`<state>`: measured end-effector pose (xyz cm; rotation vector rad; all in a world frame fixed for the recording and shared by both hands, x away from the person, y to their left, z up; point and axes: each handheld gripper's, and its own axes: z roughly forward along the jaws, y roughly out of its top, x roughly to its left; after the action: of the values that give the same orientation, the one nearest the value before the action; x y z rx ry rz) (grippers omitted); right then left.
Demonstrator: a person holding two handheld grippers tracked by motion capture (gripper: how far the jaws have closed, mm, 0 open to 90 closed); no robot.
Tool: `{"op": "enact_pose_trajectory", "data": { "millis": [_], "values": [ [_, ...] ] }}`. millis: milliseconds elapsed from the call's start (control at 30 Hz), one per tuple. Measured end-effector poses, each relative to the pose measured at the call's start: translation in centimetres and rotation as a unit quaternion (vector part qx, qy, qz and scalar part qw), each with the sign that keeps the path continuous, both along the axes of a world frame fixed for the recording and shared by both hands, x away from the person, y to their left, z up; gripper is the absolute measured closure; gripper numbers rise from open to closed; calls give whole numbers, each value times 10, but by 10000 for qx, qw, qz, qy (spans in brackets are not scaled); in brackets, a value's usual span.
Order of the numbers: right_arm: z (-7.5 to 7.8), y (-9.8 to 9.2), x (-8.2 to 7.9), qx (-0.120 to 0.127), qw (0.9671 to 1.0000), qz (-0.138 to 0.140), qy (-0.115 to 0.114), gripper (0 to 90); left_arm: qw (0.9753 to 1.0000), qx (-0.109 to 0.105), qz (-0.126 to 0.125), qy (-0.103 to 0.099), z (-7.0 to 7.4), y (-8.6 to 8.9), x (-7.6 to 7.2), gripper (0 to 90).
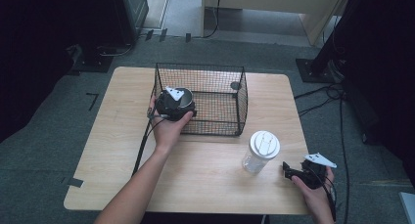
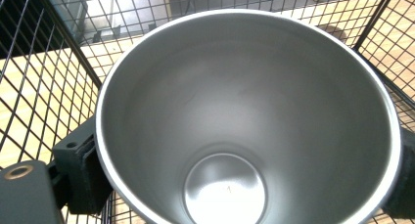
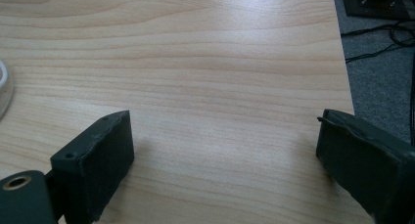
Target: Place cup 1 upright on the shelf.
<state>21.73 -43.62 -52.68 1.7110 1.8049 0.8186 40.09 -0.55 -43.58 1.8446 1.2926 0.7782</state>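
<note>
A steel cup point(image 2: 244, 121) sits between the jaws of my left gripper point(image 1: 175, 104), which is shut on it at the near left corner of the black wire basket point(image 1: 230, 94). The cup point(image 1: 185, 99) is upright and empty, its rim just inside the basket's front wall. In the left gripper view the basket's mesh point(image 2: 44, 87) surrounds the cup. My right gripper point(image 1: 293, 173) rests open at the table's near right, jaws wide apart over bare wood point(image 3: 215, 87). A clear tumbler with a white lid point(image 1: 261, 150) stands just left of it.
The wooden table point(image 1: 112, 150) has free room on its left and front. Its right edge lies close to my right gripper, with grey floor and cables point(image 3: 377, 33) beyond. A dark round object point(image 1: 235, 85) lies at the basket's far right.
</note>
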Motion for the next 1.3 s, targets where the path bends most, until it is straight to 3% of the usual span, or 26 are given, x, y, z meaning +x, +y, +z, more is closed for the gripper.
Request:
{"op": "enact_pose_trajectory", "data": {
  "millis": [333, 567, 733, 1167, 1300],
  "values": [
    [0, 1, 0, -21, 10000, 11, 1, 69, 9997, -191, -22, -142, 5, 5, -3, 0],
    [0, 1, 0, -22, 10000, 12, 0, 69, 9979, -461, -121, -431, 18, 11, -9, 0],
    [0, 1, 0, -25, 10000, 13, 2, 69, 9969, -556, -161, -533, 26, 15, -14, 0],
    [0, 1, 0, -26, 10000, 10, 8, 69, 9934, -656, -305, -884, 51, 29, -36, 0],
    [0, 1, 0, -24, 10000, 9, 6, 69, 9923, -585, -275, -1057, 53, 35, -46, 0]
  ]
}}
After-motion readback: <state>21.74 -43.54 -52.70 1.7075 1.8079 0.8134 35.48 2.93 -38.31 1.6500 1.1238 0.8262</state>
